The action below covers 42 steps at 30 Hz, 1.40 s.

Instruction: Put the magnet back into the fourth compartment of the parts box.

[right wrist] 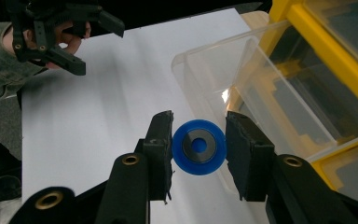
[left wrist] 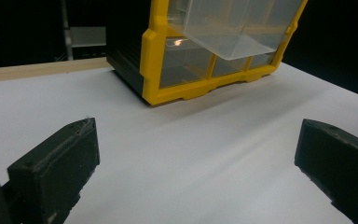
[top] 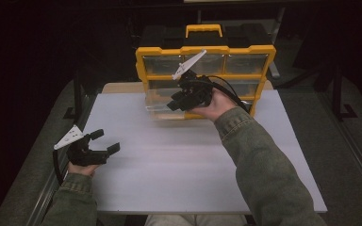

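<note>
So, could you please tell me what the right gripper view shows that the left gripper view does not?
Right gripper view alone: a round blue disc with a grey centre clamped in the right tool, and the left tool seen from afar.

Left gripper view alone: the left tool's own jaws standing wide apart over bare table.

Both: the yellow-framed drawer organiser, the pulled-out clear plastic drawer and the white tabletop.

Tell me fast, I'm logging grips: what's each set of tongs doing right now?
Left tongs: open, holding nothing, above the white table.
Right tongs: closed on a blue disc beside the pulled-out clear drawer.
</note>
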Each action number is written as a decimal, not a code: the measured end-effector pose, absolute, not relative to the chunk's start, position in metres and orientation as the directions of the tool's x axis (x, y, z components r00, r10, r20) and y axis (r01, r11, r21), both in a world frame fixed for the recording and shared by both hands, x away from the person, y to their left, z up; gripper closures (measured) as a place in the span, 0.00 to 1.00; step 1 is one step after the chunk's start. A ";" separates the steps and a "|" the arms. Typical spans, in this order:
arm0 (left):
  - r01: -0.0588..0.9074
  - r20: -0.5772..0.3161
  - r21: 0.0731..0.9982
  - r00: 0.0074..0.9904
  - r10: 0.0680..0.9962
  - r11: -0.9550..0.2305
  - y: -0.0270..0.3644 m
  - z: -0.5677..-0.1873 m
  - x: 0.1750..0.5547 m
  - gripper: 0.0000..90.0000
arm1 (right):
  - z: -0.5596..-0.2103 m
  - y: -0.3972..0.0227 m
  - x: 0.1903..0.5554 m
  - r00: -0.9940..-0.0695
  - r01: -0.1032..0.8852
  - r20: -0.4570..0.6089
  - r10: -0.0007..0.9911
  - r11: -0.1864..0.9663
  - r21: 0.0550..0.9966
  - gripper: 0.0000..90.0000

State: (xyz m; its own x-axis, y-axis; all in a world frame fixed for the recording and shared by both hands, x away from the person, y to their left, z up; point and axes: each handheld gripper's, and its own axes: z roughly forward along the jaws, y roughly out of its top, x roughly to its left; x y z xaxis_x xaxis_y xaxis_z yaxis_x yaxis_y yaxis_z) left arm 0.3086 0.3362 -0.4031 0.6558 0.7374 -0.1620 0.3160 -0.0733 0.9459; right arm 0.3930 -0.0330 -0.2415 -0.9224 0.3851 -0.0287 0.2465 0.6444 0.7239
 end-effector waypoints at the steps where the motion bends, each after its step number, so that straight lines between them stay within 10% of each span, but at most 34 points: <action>1: 0.316 -0.162 0.946 0.656 0.737 -0.074 0.336 -0.403 0.309 0.00 | -0.240 -0.033 0.394 -0.921 0.246 -0.030 0.387 0.643 0.725 0.68; 42: 0.319 -0.169 0.945 0.661 0.731 -0.070 0.336 -0.404 0.311 0.00 | -0.231 0.005 0.436 -0.906 0.293 -0.010 0.422 0.646 0.705 0.67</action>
